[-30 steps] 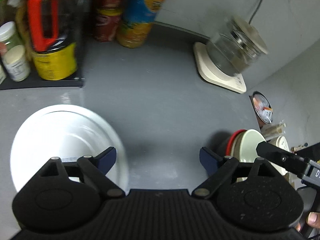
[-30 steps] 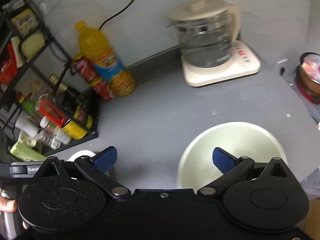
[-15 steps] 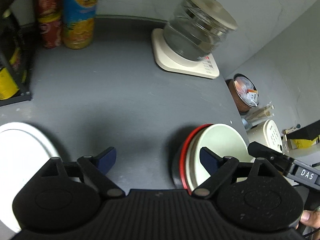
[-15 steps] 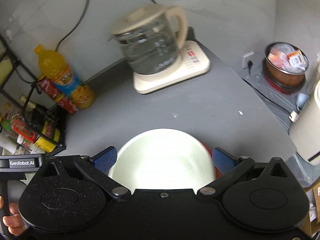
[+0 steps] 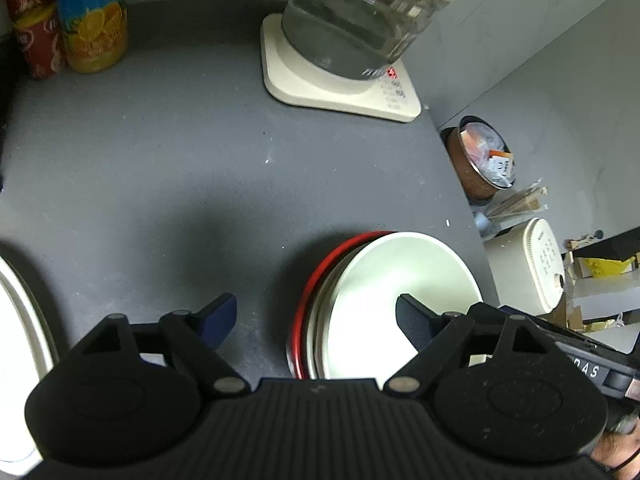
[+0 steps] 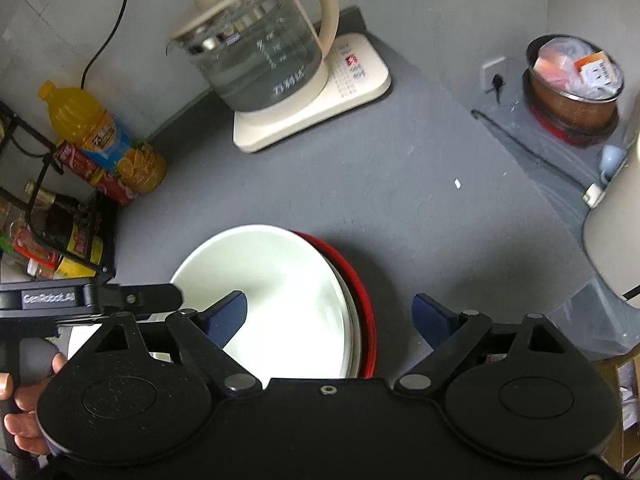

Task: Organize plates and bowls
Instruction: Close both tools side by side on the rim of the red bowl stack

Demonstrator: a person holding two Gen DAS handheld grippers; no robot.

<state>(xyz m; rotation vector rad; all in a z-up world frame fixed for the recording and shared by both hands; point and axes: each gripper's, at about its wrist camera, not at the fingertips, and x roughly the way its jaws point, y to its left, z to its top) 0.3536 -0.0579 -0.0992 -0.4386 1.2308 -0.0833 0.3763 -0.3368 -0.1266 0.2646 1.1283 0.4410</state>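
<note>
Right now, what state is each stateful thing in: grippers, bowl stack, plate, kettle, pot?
left gripper: closing, nothing between the fingers, one either side of the stack's near rim.
right gripper: closing, straddling the stack's rim, pads not touching.
white bowl: upright, empty, nested on top of the stack.
red bowl: bottom of the stack, on the counter.
white plate: flat on the counter, empty.
kettle: lid shut, seated on its base.
brown pot: filled with packets.

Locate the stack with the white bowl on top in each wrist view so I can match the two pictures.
Left wrist: white bowl at lower right of centre, its red-rimmed dish showing on the left edge.
Right wrist: white bowl at lower centre, red rim on the right.
Shared landmark: glass kettle on its cream base, beyond the stack.
</note>
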